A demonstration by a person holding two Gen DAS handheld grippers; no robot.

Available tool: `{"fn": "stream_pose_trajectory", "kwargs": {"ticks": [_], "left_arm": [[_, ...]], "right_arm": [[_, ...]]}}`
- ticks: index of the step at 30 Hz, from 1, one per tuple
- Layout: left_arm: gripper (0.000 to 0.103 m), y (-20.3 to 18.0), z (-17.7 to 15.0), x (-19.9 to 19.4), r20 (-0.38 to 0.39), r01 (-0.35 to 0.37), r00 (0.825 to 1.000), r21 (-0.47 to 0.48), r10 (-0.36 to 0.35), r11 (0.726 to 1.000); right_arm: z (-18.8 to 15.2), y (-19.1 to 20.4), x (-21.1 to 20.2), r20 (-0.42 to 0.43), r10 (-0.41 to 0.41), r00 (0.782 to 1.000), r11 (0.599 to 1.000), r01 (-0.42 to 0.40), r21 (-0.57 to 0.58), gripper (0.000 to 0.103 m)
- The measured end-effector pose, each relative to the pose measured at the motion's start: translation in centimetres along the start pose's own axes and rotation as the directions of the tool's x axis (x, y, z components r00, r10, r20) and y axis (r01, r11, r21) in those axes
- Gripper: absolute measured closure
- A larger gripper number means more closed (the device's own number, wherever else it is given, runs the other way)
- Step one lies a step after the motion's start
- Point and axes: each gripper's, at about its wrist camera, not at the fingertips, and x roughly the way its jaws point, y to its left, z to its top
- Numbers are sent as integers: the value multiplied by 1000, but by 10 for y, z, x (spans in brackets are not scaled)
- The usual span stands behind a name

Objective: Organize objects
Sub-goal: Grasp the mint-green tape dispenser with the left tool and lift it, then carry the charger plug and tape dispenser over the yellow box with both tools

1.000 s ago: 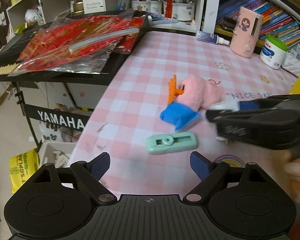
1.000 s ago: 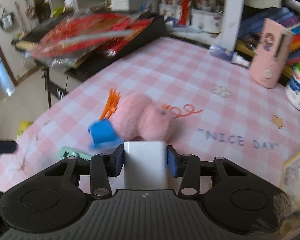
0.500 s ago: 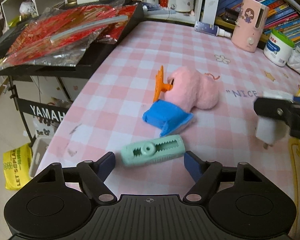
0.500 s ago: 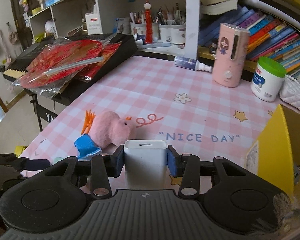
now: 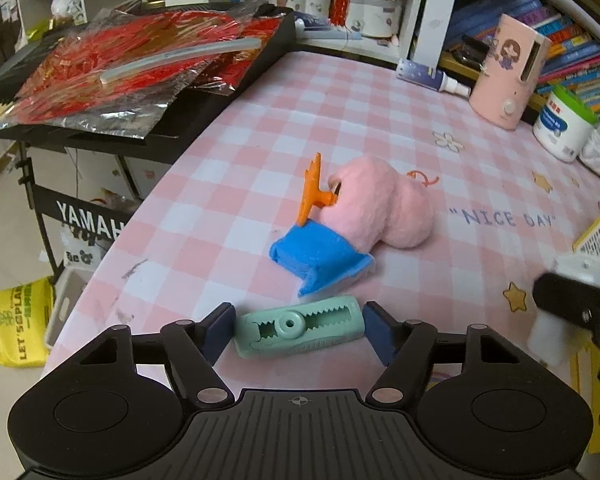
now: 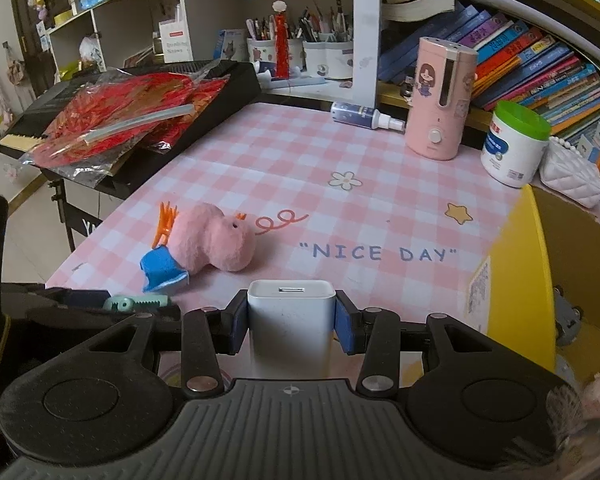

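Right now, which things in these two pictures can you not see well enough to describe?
- Yellow box, right wrist view: its inside is cut off by the frame edge and hidden by its own wall.
- Charger: its underside is hidden by the right gripper; in the left wrist view it is blurred.
- Green clip, right wrist view: mostly hidden by the left gripper.
- Book titles: too small to read.

Light: soft, even daylight is cast throughout; faint shadows only.
Glare: seen on silver foil (image 5: 112, 116), left of frame.
Blur: right tool (image 5: 572, 312) is smeared.
Edges: strongly bowed by fisheye.
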Motion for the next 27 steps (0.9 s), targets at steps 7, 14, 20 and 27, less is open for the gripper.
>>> {"fn": "stream_pose_trajectory", "kwargs": {"ticks": [7, 14, 20, 27], "left_arm": [[34, 3, -5, -15, 12, 53, 999, -1, -53, 999], [34, 14, -12, -57, 80, 105, 991, 18, -107, 994], [34, 26, -22, -88, 125, 138, 982, 33, -141, 990], [34, 39, -43, -109, 135, 160, 977, 52, -166, 986]], "right_arm": [[-5, -1, -9, 8, -11, 1000, 1000, 11, 4, 62], [-10, 5, -25, 32, -6, 999, 1000, 6, 9, 62], [-19, 13, -48, 56, -15, 998, 1000, 14, 5, 62], [-43, 29, -70, 46, -27, 999, 999, 26, 23, 62]]}}
